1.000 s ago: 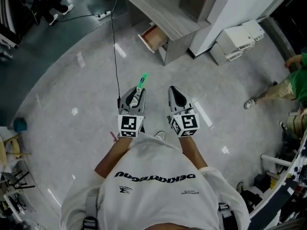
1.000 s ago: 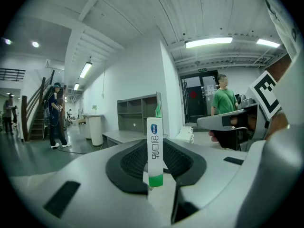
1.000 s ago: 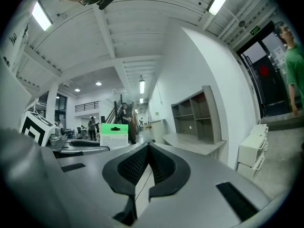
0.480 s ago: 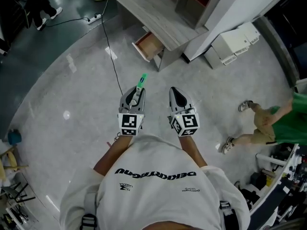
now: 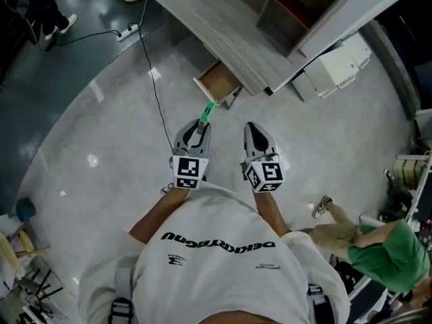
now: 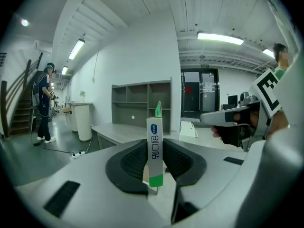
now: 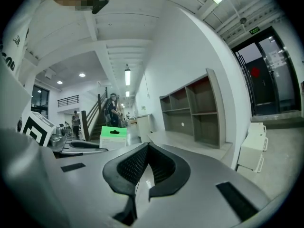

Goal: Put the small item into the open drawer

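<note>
A small narrow white carton with green ends and a blue oval logo (image 6: 154,144) stands upright, pinched between the black ribbed pads of the left claw (image 6: 155,164), its pointed green top reaching past the tips. In the head view it hangs over the floor just short of the open drawer (image 5: 220,83). The drawer's pale brown inside shows below the edge of the grey wood-grain desk (image 5: 223,25).

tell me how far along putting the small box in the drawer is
Done: the small green-and-white box is gripped upright by the left gripper, and the desk drawer stands open. In hand: the box is held over the floor, short of the drawer. Left: bring it over the drawer, lower it in and let go. The right gripper is shut and empty.
</note>
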{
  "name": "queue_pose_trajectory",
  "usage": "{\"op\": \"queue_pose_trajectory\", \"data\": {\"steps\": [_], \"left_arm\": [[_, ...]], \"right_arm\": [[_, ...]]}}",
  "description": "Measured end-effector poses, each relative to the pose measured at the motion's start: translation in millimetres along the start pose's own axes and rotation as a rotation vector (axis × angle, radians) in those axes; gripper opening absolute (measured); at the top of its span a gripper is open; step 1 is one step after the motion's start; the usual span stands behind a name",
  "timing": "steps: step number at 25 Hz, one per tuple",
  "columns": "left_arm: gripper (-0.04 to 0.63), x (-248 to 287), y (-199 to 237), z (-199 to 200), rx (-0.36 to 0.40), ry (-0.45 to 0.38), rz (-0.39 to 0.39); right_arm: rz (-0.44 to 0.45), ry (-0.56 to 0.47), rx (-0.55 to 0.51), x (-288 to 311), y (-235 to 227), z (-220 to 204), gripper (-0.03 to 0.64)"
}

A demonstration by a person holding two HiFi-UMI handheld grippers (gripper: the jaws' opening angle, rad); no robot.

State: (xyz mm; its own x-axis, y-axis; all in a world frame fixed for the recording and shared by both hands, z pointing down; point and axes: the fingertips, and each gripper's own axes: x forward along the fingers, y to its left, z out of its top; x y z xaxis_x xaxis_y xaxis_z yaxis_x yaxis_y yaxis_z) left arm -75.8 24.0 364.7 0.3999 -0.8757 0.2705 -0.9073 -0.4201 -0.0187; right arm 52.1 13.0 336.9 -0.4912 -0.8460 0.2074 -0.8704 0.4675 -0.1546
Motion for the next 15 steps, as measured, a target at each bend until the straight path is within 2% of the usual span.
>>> {"op": "queue_pose_trajectory", "data": {"steps": [8, 15], "left_arm": [[0.103, 42.0, 52.4, -4.9, 0.006, 0.025, -0.093], [0.103, 81.2, 68.2, -23.2, -0.006, 0.042, -0.129]], "right_arm": [[-0.036, 0.036, 0.017, 75.0, 11.0, 1.1, 0.028], [-0.036, 0.054, 0.008, 116.3, -7.8, -6.3, 0.029]]}}
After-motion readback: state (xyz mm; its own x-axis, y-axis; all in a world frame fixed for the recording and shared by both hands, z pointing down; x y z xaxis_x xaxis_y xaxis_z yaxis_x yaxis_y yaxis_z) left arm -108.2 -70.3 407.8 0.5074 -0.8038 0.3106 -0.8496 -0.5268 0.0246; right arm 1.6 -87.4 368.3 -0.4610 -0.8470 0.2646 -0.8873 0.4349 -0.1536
